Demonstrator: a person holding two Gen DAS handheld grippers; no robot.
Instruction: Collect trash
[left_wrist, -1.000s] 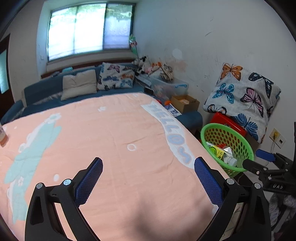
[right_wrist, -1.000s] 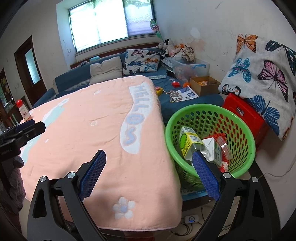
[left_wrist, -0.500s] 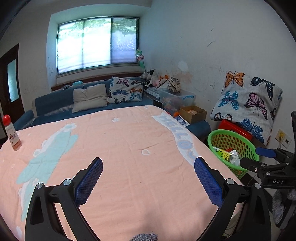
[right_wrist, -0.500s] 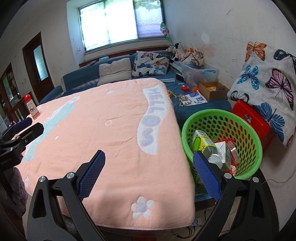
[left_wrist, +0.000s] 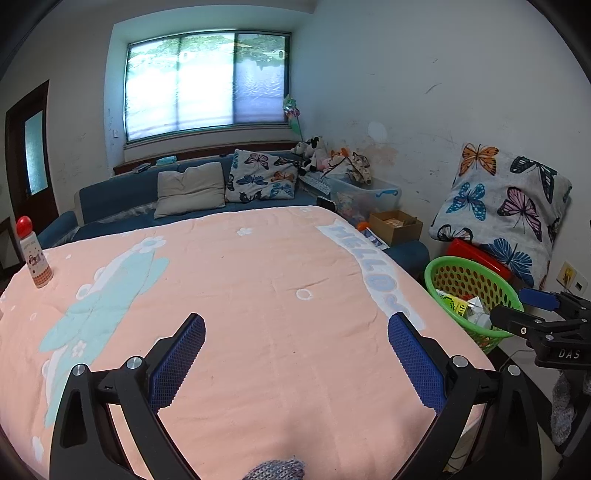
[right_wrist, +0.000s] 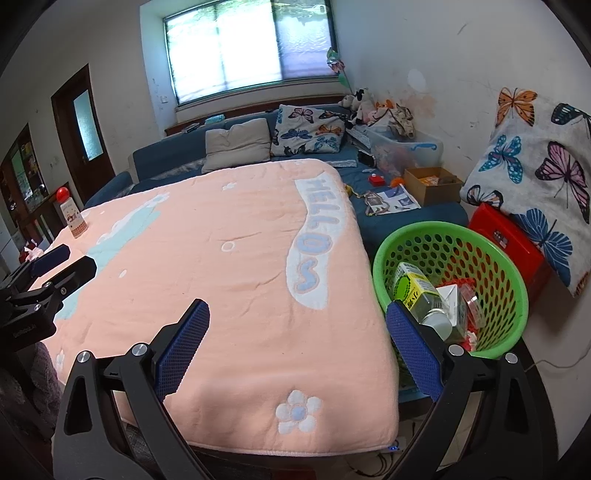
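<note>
Trash fills the green basket (right_wrist: 448, 236) on the floor just beside the pink blanket's (right_wrist: 221, 258) right edge: a bottle with a yellow-green label (right_wrist: 415, 291), a white carton (right_wrist: 452, 299) and some red scraps, partly hidden behind the right gripper's (right_wrist: 297, 319) finger. Both the right gripper and the left gripper (left_wrist: 295, 332) hang over the blanket, jaws spread wide, holding nothing. A red-capped bottle (left_wrist: 33, 254) stands upright at the blanket's far left corner.

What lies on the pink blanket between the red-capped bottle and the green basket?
Only bare pink blanket, in the right wrist view, from the bottle across to the basket beside its edge.
</note>
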